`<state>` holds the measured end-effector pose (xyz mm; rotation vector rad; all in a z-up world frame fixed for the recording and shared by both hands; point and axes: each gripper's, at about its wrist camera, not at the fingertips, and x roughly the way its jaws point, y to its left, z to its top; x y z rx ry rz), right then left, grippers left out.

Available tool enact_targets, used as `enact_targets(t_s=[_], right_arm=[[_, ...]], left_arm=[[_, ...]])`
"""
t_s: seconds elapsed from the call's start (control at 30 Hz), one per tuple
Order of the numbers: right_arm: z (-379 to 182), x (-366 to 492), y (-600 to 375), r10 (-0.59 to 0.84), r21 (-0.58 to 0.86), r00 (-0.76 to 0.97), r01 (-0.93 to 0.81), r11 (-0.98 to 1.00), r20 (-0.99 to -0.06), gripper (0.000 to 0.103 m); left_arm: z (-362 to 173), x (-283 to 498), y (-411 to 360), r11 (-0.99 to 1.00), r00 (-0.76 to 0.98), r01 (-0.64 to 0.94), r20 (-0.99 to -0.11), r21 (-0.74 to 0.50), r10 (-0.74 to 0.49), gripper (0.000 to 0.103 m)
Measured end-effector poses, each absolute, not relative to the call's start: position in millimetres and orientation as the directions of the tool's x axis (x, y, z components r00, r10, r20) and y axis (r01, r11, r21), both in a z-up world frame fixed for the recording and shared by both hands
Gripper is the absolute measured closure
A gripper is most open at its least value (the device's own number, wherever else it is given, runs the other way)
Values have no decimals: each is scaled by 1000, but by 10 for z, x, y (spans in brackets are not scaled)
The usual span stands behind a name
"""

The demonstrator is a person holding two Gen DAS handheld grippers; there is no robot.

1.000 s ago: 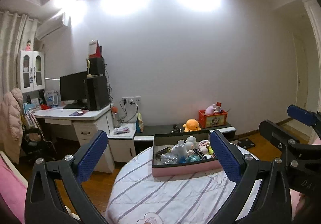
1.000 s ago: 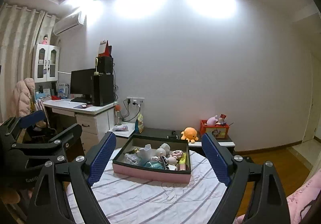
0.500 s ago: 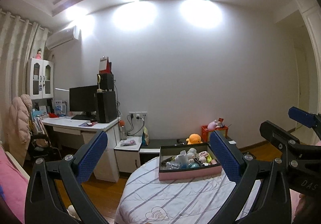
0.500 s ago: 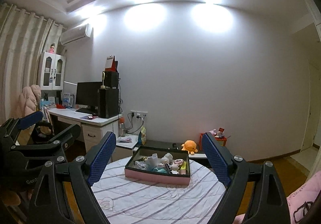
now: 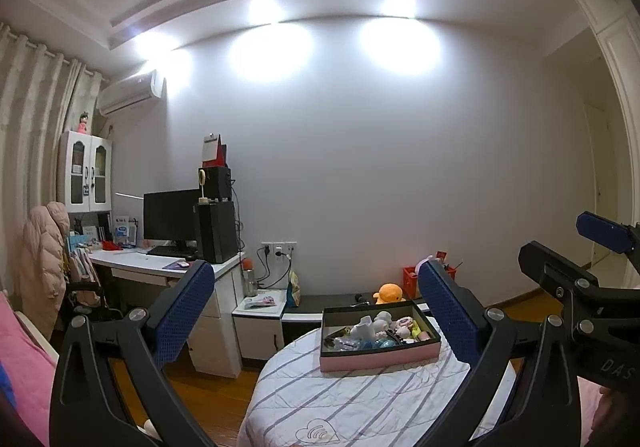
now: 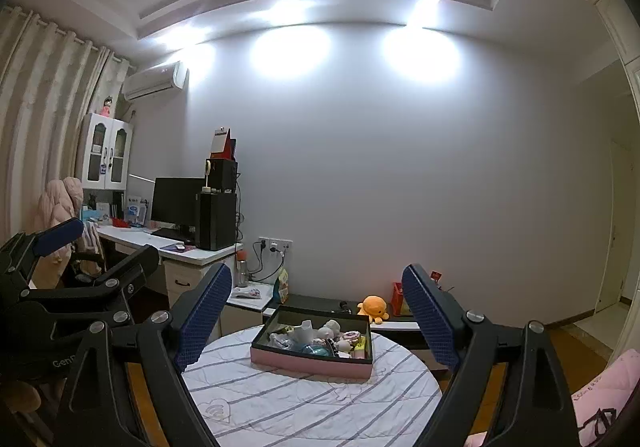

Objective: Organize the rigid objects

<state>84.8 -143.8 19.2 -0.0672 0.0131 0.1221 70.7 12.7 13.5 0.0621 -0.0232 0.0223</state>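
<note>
Both views tilted up; box (image 5: 380, 357) long axis sideways.

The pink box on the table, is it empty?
No, the box holds a heap of small toys.

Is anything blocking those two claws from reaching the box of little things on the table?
Nothing visible: only bare striped tablecloth lies between the open right claw, the open left claw and the box.
</note>
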Motion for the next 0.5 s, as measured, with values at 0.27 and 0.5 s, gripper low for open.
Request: enact_targets(t_s=[0.27, 0.5], right_arm=[[167, 859, -1431, 116, -71, 993, -117, 991, -26, 14], [177, 835, -1442, 118, -73, 993, -119, 990, -26, 14]], left_arm=[[125, 741, 102, 998, 1000, -27, 11, 65, 26, 0], [132, 744, 88, 997, 999, -35, 18, 69, 33, 0]])
